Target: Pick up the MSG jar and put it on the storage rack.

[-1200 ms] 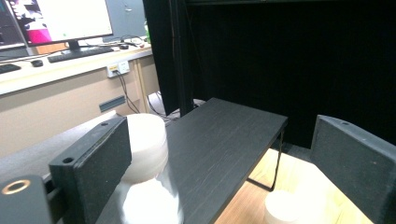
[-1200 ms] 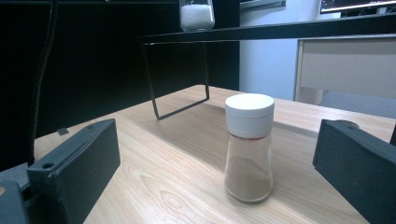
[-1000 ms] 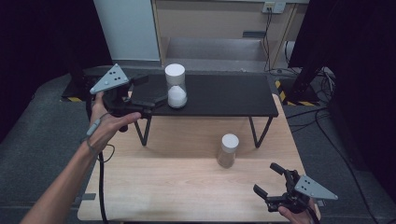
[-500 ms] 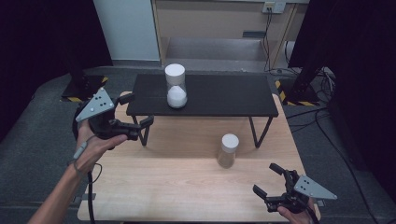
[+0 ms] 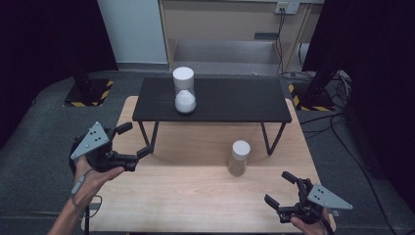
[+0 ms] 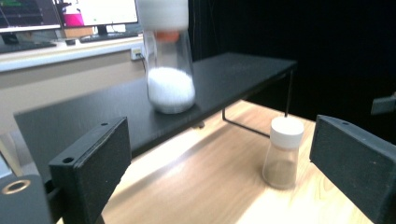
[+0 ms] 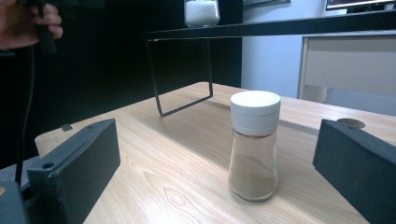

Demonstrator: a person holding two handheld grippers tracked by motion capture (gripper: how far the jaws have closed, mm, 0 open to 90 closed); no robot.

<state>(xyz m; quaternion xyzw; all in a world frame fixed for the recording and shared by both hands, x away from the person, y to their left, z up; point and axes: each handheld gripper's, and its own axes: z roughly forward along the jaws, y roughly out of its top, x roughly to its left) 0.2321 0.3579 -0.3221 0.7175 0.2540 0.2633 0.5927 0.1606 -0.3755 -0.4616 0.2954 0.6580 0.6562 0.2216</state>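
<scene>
White-salt jar (image 5: 184,90) sits on the black shelf (image 5: 230,100), brown spice jar (image 5: 239,157) still on the table (image 5: 195,196); left gripper (image 5: 133,142) and right gripper (image 5: 280,190) both open, empty.

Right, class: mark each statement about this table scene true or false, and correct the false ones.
1. The jar of white grains stands on the black shelf. True.
2. The brown spice jar lies on its side. False: it stands upright on the wooden table.
3. The left gripper holds the white-grain jar. False: its jaws are open and empty.
4. The right gripper is open, apart from the brown spice jar. True.
5. Both jars have white lids. True.
</scene>
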